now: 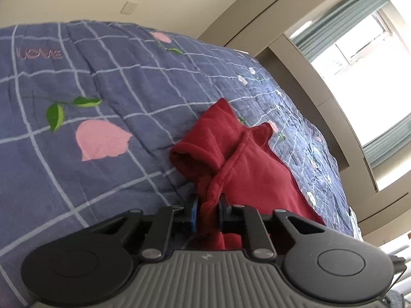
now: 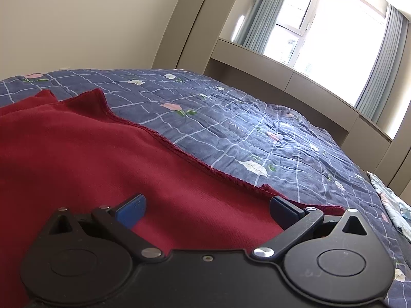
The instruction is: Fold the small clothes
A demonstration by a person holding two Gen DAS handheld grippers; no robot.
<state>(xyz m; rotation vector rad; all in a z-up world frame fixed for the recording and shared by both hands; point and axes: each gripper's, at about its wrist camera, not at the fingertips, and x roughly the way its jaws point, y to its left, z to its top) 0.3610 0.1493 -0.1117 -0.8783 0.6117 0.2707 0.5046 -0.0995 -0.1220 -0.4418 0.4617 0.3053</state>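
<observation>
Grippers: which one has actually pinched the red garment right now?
The left gripper: its fingers are closed on a bunched fold of the red garment. The right gripper is spread open over it.

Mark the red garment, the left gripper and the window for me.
red garment (image 1: 246,159): left wrist view, flat front panel.
left gripper (image 1: 208,205): left wrist view, jaws shut on bunched cloth.
window (image 2: 331,43): right wrist view, bright pane.

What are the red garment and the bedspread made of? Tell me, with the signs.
Red garment: probably soft matte knit or fleece; fuzzy nap, overlocked edge, limp bunching in the left gripper.
Bedspread: seemingly thin quilted cotton, matte; puckered, wrinkled, printed.
</observation>
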